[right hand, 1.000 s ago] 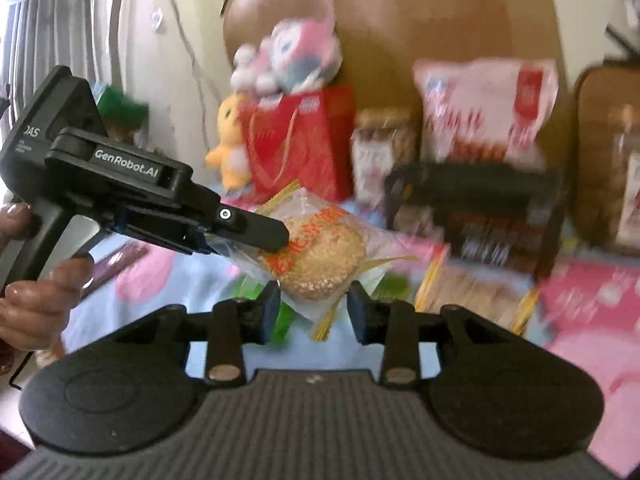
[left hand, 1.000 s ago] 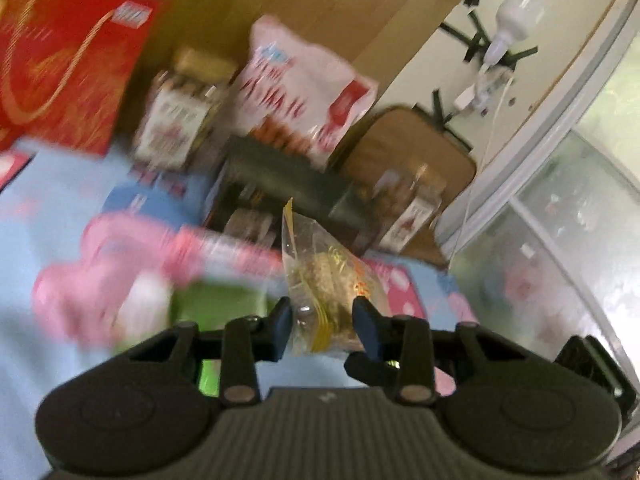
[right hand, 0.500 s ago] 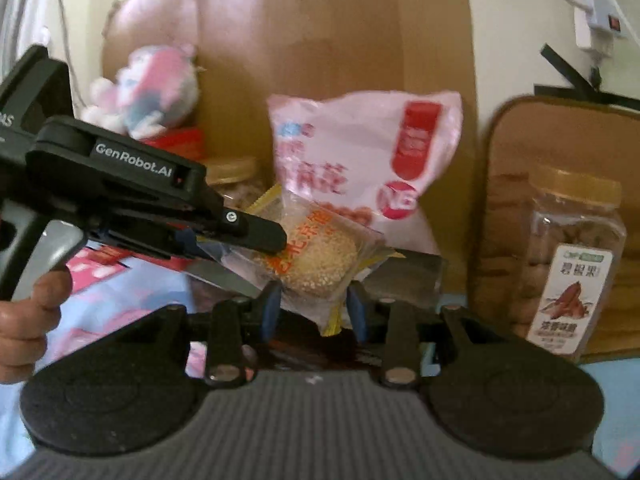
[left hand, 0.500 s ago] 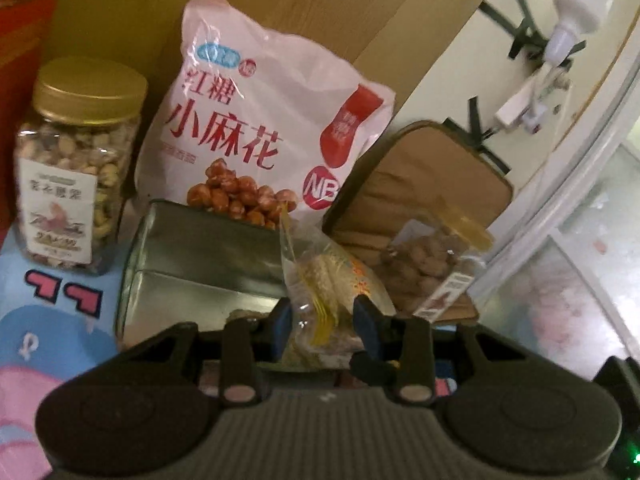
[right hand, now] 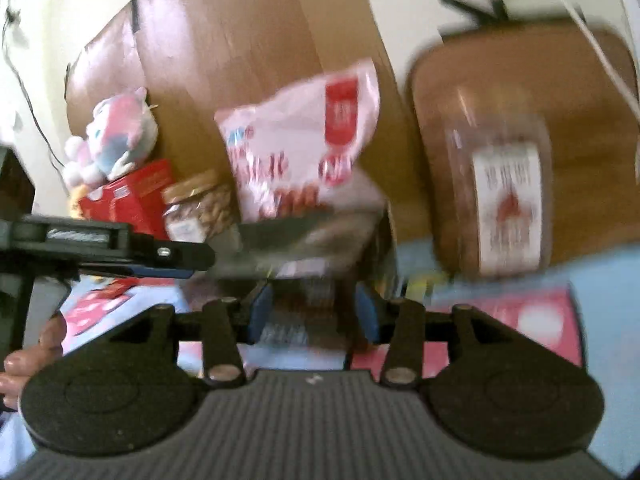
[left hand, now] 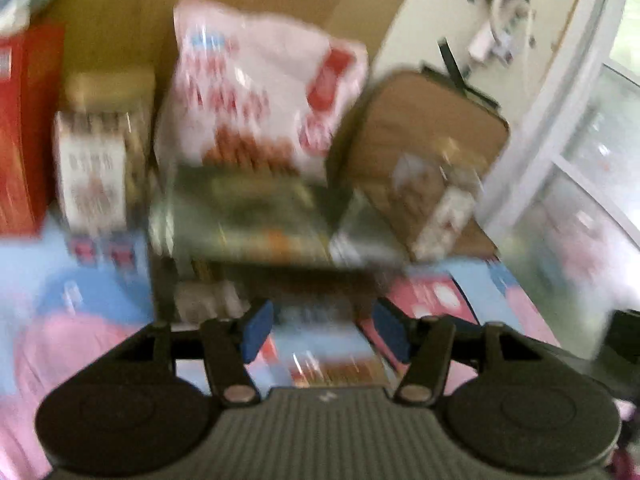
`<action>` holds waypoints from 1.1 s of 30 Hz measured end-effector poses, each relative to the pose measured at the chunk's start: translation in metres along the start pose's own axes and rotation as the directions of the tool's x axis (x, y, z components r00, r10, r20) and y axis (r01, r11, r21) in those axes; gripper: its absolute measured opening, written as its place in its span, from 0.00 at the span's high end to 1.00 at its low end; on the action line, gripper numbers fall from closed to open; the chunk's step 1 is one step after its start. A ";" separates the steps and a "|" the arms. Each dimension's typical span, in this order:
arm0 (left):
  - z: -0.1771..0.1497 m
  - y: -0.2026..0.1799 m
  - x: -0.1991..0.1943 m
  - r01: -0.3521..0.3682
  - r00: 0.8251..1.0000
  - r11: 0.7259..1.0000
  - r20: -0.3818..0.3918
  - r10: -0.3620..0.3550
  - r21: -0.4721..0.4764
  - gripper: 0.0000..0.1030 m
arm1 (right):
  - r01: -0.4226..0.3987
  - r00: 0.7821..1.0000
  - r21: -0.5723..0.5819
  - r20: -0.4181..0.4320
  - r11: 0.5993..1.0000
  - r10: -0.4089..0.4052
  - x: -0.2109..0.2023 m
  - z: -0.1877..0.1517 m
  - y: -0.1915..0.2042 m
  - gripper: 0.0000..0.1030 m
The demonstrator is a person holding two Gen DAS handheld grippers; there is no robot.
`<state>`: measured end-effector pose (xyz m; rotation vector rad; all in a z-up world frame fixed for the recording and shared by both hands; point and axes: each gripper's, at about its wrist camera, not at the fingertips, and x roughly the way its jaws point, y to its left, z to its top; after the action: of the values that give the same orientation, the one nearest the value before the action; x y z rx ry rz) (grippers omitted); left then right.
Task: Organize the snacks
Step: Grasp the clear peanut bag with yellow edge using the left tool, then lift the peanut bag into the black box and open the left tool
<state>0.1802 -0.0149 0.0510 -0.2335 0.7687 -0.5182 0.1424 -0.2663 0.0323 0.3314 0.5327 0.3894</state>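
Both tongs just let go at the dark tray.
Left tongs (left hand: 326,334) and right tongs (right hand: 314,312) have just been opening, empty, near the tray (left hand: 248,216); next, probably, fetch another snack.

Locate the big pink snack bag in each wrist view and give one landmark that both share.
Left wrist: the pink snack bag stands upper centre, against the cardboard, behind the metal rack.
Right wrist: the bag is at centre, just above the rack.
Shared landmark: the brown cushion right of the bag.
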 end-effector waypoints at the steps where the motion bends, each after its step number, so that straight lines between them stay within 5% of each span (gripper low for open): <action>1: -0.010 0.000 0.003 0.016 0.999 1.000 -0.028 -0.016 -0.008 0.45 | -0.016 1.000 0.043 -0.026 0.999 0.017 -0.003 -0.009 -0.005 0.53; 6: -0.048 -0.002 0.019 0.010 0.993 1.000 -0.118 -0.013 -0.029 0.50 | -0.042 0.993 0.124 -0.100 0.991 0.055 -0.006 -0.036 -0.007 0.54; 9: -0.066 -0.006 0.015 0.001 0.993 1.000 -0.115 -0.004 -0.030 0.58 | -0.067 0.984 0.095 -0.161 0.993 0.081 -0.005 -0.047 0.007 0.73; 18: -0.095 -0.012 -0.024 0.029 0.991 0.997 -0.125 -0.038 -0.071 0.56 | -0.081 0.983 -0.011 -0.164 0.997 0.078 -0.041 -0.069 0.042 0.73; 21: -0.102 -0.012 -0.033 -0.009 0.994 0.999 -0.109 0.005 -0.039 0.53 | -0.092 0.982 -0.068 -0.174 0.993 0.079 -0.047 -0.074 0.053 0.69; 25: -0.107 -0.006 -0.043 -0.026 0.994 0.999 -0.103 0.021 -0.041 0.44 | -0.084 0.981 -0.164 -0.187 0.983 0.053 -0.050 -0.084 0.065 0.35; 33: -0.105 -0.009 -0.036 -0.026 0.996 0.999 -0.089 0.024 -0.023 0.49 | -0.039 0.982 -0.311 -0.186 0.950 -0.021 -0.039 -0.095 0.080 0.35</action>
<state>0.0802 -0.0050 0.0025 -0.2238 0.8640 -0.4986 0.0384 -0.1942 0.0037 -0.0113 0.6426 0.5097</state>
